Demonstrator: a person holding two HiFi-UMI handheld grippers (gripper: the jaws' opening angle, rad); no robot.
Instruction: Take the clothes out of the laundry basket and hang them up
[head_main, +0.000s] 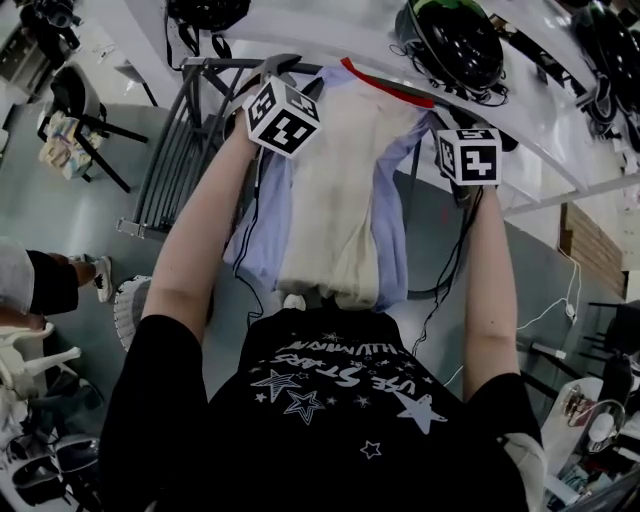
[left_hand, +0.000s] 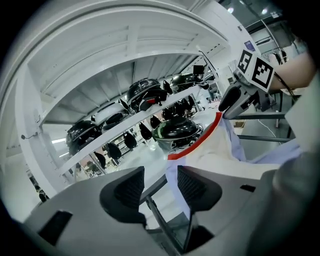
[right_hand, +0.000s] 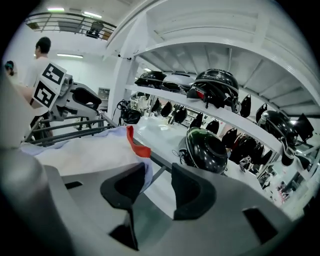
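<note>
A cream garment with lilac sides and a red collar hangs spread over the top rail of a grey drying rack. My two hands are at its upper corners, and the marker cubes show at the left and right. My left gripper is open, and the lilac edge of the garment lies beyond its pads without touching them. My right gripper is open too, next to the collar corner, with nothing pinched.
A white shelf unit with black helmets stands right behind the rack. Cables hang beside the garment. A white ribbed basket sits on the floor at the left, near another person's arm.
</note>
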